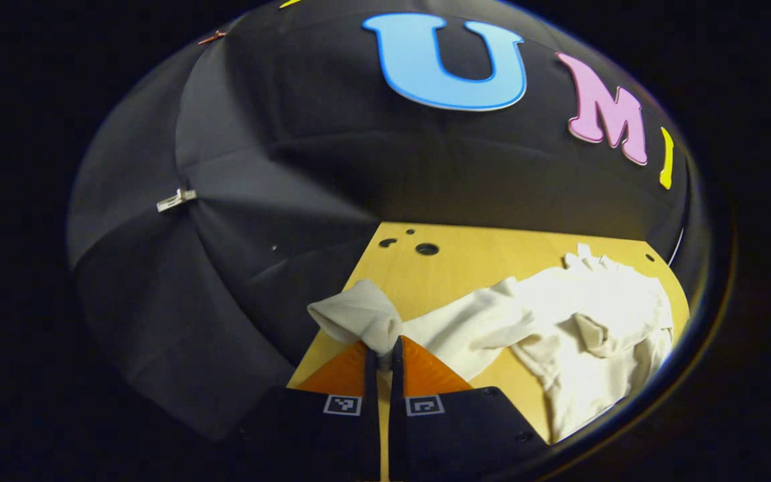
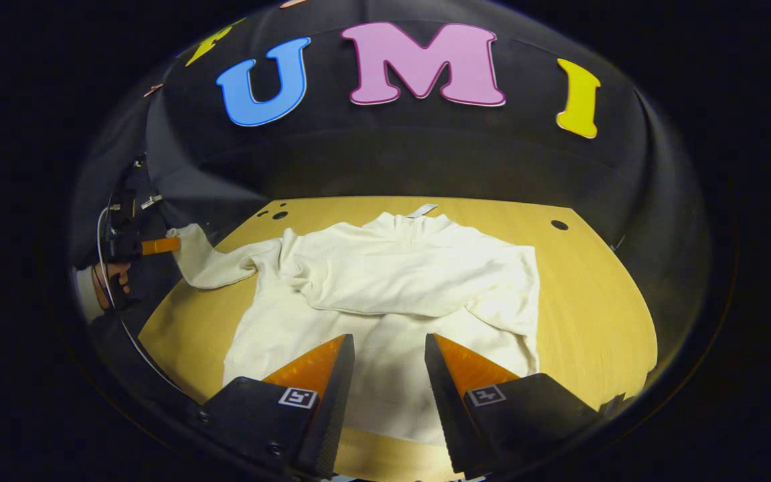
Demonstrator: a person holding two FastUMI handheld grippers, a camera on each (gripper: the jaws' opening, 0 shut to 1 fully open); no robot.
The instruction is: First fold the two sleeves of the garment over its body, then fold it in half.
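A light wooden table [image 2: 600,301] carries the load; small round holes pierce its top near the far edge, a cluster at about ten o'clock and a single one at about one o'clock in the right gripper view; a cream garment [image 2: 392,294] lies spread on the wood, its collar toward twelve o'clock, one sleeve [image 2: 215,264] stretching toward nine o'clock to the table's edge.

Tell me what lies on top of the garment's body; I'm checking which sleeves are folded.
One sleeve lies folded across the garment's body. The other sleeve stretches off to the side, its cuff pinched in the left gripper. What the folded sleeve covers cannot be seen.
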